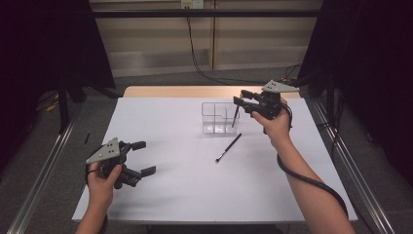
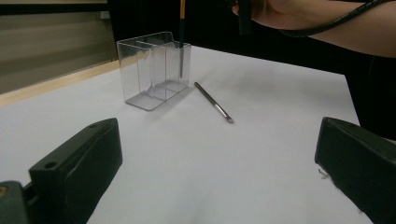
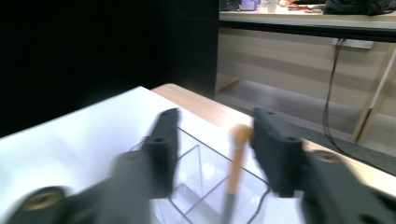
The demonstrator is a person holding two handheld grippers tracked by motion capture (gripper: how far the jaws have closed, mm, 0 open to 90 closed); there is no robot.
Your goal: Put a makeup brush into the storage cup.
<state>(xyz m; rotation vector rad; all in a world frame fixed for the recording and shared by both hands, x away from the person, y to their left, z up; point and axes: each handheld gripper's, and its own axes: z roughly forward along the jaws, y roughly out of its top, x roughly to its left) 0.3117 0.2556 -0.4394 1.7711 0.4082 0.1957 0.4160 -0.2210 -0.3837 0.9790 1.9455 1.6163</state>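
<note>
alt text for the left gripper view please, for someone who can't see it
A clear plastic organizer stands on a white table with a thin brush upright at its right end. A second brush lies flat on the table beside it. The left gripper waits open in the foreground.

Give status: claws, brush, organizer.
Right claw open above clear organizer, brush upright between its jaws, tip inside. Left claw open, empty. Second brush flat on table.
</note>
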